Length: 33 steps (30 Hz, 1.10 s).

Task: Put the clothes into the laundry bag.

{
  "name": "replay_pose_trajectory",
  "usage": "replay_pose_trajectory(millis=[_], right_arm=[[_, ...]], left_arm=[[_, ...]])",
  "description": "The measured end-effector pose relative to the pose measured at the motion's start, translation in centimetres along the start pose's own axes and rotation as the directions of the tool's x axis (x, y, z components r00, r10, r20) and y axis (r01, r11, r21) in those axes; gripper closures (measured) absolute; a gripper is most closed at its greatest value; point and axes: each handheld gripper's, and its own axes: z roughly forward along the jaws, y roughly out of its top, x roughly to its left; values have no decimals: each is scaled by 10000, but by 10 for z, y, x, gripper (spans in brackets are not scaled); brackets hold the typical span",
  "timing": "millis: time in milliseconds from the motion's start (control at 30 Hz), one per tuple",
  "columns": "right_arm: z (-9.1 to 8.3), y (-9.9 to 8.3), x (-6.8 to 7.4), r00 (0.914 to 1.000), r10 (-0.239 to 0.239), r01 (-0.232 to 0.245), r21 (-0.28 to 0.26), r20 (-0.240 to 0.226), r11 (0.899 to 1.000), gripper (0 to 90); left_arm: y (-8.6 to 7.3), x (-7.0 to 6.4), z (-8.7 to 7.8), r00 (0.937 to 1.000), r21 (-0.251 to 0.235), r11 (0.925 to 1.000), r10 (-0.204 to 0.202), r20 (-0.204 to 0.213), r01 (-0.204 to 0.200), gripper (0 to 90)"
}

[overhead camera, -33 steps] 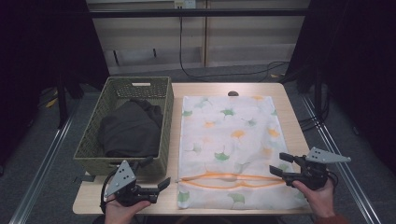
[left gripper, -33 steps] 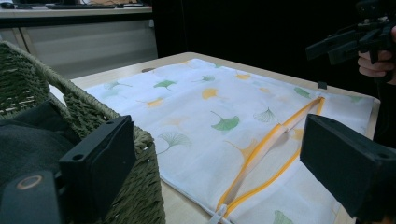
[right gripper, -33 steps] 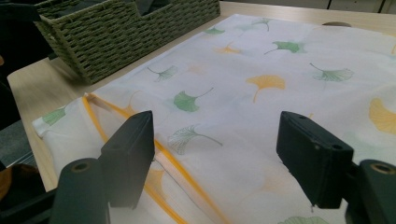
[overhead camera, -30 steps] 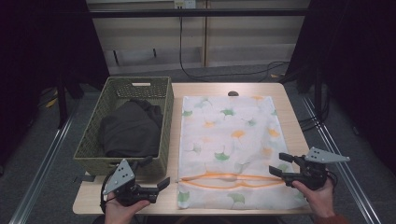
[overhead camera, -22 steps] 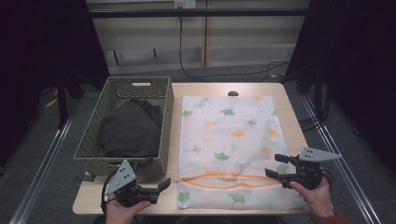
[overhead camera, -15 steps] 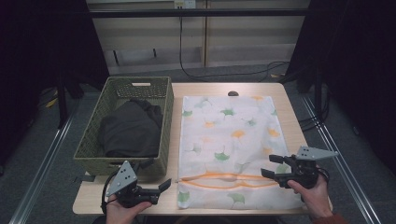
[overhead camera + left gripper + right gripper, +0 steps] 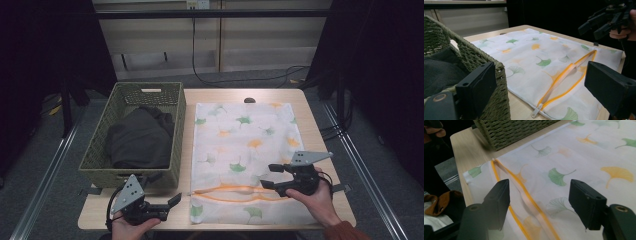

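Since the earlier frame, the right gripper (image 7: 270, 176) has moved left, and now hovers with open jaws over the orange zipper (image 7: 235, 190) of the laundry bag (image 7: 245, 135) at lower centre. At lower left, the left gripper (image 7: 172, 204) waits open beside the basket (image 7: 177, 130).

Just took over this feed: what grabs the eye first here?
The white laundry bag printed with ginkgo leaves, flat on the table's middle, its orange zipper open near the front edge. The right gripper hovers open over that zipper; left of the bag, a green woven basket holds dark clothing.
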Motion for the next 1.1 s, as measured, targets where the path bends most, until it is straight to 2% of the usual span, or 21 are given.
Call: replay_pose_trajectory(millis=[33, 67, 100, 133, 167, 233, 300, 367, 400, 533, 633, 733, 767, 800, 867, 900, 967, 1000, 1033, 1067, 1100], right_arm=[[11, 7, 0, 9996, -86, 95, 358, -262, 9993, 363], [16, 9, 0, 9995, -121, 136, 485, -303, 9987, 369], [16, 9, 0, 9995, -121, 136, 485, -303, 9987, 369], [22, 11, 0, 9990, -205, 232, 676, -391, 9974, 378], [35, 16, 0, 9977, -468, 520, 1086, -494, 9927, 378], [40, 17, 0, 9972, -544, 602, 1200, -513, 9909, 377], [57, 22, -1, 9953, -712, 816, 1758, -649, 9810, 401], [61, 23, -2, 9946, -715, 846, 1875, -756, 9786, 413], [70, 22, -3, 9927, -700, 895, 2099, -986, 9736, 420], [79, 15, -1, 9911, -668, 915, 2254, -1149, 9700, 419], [80, 5, 3, 9893, -779, 1088, 2667, -1237, 9576, 366], [80, -2, 3, 9903, -905, 1173, 2856, -1051, 9512, 351], [80, -4, 3, 9907, -1005, 1241, 3035, -922, 9447, 348], [81, -8, 0, 9927, -777, 1034, 3165, -927, 9429, 347], [84, -10, 1, 9921, -892, 1140, 3344, -887, 9355, 347], [86, -10, 2, 9918, -933, 1174, 3340, -872, 9352, 359], [89, -10, 4, 9915, -1141, 1290, 3583, -626, 9247, 382], [89, -10, 4, 9915, -1141, 1290, 3583, -626, 9247, 382], [91, -11, 5, 9905, -1293, 1378, 3532, -475, 9253, 439], [91, -11, 5, 9905, -1293, 1378, 3532, -475, 9253, 439], [90, -11, 5, 9909, -1339, 1307, 3600, -161, 9237, 513]], left_arm=[[0, -1, 0, 10000, -98, 9999, -71, -33, 71, 102], [0, -1, 0, 10000, -98, 9999, -71, -33, 71, 102], [0, 0, -2, 9999, 90, 9998, 159, -28, -159, 102], [0, -1, -1, 10000, -11, 10000, 24, -36, -24, 102], [-1, -1, 0, 10000, 10, 10000, 23, 7, -23, 103], [-1, -1, 1, 10000, 52, 10000, 12, -38, -12, 103], [-1, 0, 2, 10000, 90, 10000, -33, 38, 33, 103], [-1, -1, 2, 10000, 69, 10000, -9, 20, 9, 103], [-1, -1, 1, 10000, 39, 10000, 16, 39, -16, 103], [-1, -1, 0, 10000, -6, 10000, -6, 30, 6, 103], [-1, -1, 0, 10000, 37, 10000, 2, 83, -2, 103], [-1, -2, 0, 10000, 140, 9999, 58, 44, -59, 103], [-1, -1, 1, 9999, 125, 9999, 83, 60, -84, 103], [-1, -1, 0, 9999, 135, 9999, 89, 62, -90, 103], [-1, -1, 1, 9999, 137, 9999, 94, 62, -94, 102], [-1, -2, 1, 10000, 126, 9999, 27, 47, -27, 101], [-1, -2, 0, 10000, 141, 9999, 77, 51, -78, 101], [-1, -2, 0, 10000, 141, 9999, 77, 51, -78, 101], [-1, -2, 0, 10000, 76, 10000, -20, 82, 20, 101], [-1, -2, 0, 10000, 36, 10000, -41, 91, 41, 101], [-1, -2, 0, 10000, 42, 10000, -32, 64, 32, 101]])
